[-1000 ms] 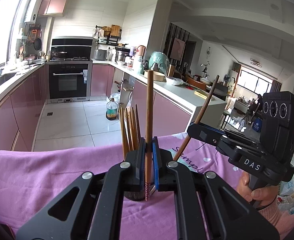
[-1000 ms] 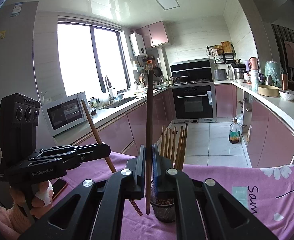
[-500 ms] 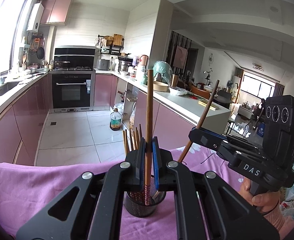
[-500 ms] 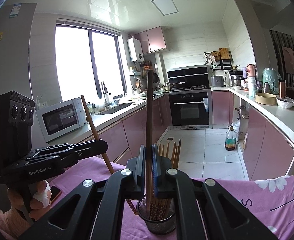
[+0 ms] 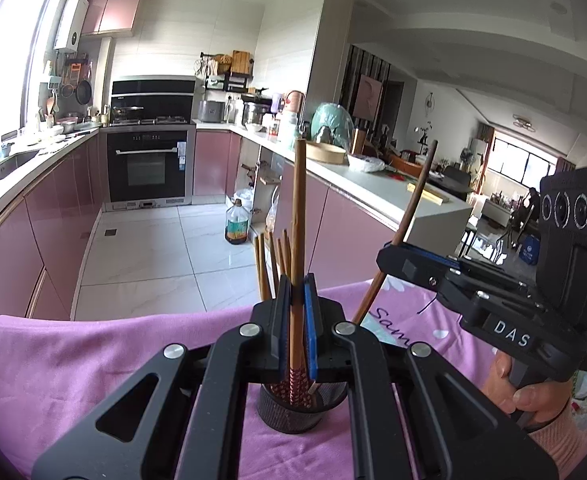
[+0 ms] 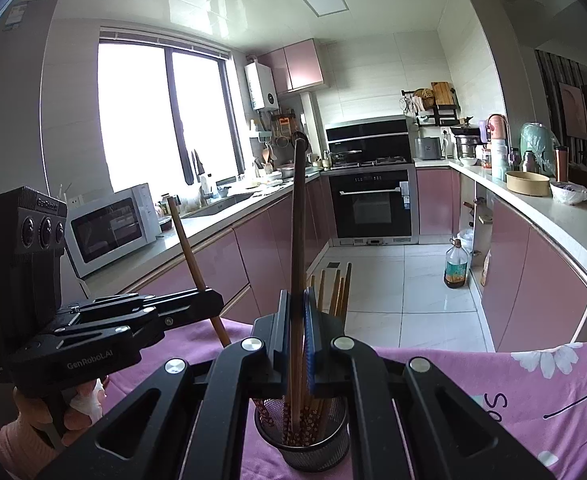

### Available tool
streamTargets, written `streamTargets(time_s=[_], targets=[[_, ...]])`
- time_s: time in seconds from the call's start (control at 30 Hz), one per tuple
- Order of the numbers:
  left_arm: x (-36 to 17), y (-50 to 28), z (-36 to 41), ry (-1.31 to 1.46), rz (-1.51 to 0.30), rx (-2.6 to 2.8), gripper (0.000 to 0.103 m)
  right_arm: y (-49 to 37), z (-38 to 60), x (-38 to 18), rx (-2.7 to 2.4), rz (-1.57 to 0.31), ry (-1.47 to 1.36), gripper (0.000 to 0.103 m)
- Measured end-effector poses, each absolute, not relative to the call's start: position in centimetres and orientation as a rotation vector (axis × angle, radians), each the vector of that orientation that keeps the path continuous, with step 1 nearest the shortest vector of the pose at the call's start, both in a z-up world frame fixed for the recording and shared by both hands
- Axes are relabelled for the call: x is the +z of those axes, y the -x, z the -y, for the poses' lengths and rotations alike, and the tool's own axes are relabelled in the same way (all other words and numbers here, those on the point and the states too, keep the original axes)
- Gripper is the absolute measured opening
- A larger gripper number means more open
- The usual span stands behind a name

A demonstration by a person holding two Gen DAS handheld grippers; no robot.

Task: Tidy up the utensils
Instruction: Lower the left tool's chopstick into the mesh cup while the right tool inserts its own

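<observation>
My left gripper (image 5: pixel 297 300) is shut on an upright light-brown chopstick (image 5: pixel 298 220), whose red-patterned lower end dips into the mouth of a black mesh cup (image 5: pixel 293 416). Several chopsticks (image 5: pixel 271 268) stand in that cup. To the right, my right gripper (image 5: pixel 393 256) grips a dark chopstick (image 5: pixel 415 212) that leans right. In the right wrist view, my right gripper (image 6: pixel 298 308) is shut on the dark chopstick (image 6: pixel 298 220), and its lower end reaches down into the mesh cup (image 6: pixel 305 448). My left gripper (image 6: pixel 209 300) at the left holds its chopstick (image 6: pixel 189 252).
A pink cloth (image 5: pixel 93 360) covers the table under the cup, and its far edge drops to a tiled kitchen floor. An oil bottle (image 5: pixel 237 224) stands on the floor. A person's hand (image 5: pixel 533 396) holds the right gripper's handle. A microwave (image 6: pixel 109 228) sits on the left counter.
The mesh cup has slid lower and nearer in both views and now shows below the fingers. Both chopsticks' lower ends, earlier in front of the cup, now sit inside its mouth.
</observation>
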State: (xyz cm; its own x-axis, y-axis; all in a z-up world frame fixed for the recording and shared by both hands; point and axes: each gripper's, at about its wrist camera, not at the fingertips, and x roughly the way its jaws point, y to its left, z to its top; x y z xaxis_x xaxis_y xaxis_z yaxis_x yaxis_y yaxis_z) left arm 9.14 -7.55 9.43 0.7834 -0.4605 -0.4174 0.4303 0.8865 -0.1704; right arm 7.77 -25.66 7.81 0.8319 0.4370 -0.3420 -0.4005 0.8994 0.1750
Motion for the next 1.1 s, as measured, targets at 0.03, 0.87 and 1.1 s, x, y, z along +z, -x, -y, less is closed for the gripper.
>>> streamTargets(time_s=[0.03, 0.87, 1.1], targets=[[9.3, -9.2, 7.5, 0.067, -0.476, -0.481, 0.007, -7.9, 25.6, 7.7, 0.444, -0.391, -0.097, 0.005], [9.0, -10.7, 7.7, 0.053, -0.559, -0.475, 0.007, -9.9, 24.6, 5.4, 0.449, -0.474, -0.075, 0.005], [9.1, -11.0, 7.9, 0.051, -0.57, -0.47, 0.007, -10.5, 24.5, 5.0, 0.449, -0.494, -0.063, 0.005]])
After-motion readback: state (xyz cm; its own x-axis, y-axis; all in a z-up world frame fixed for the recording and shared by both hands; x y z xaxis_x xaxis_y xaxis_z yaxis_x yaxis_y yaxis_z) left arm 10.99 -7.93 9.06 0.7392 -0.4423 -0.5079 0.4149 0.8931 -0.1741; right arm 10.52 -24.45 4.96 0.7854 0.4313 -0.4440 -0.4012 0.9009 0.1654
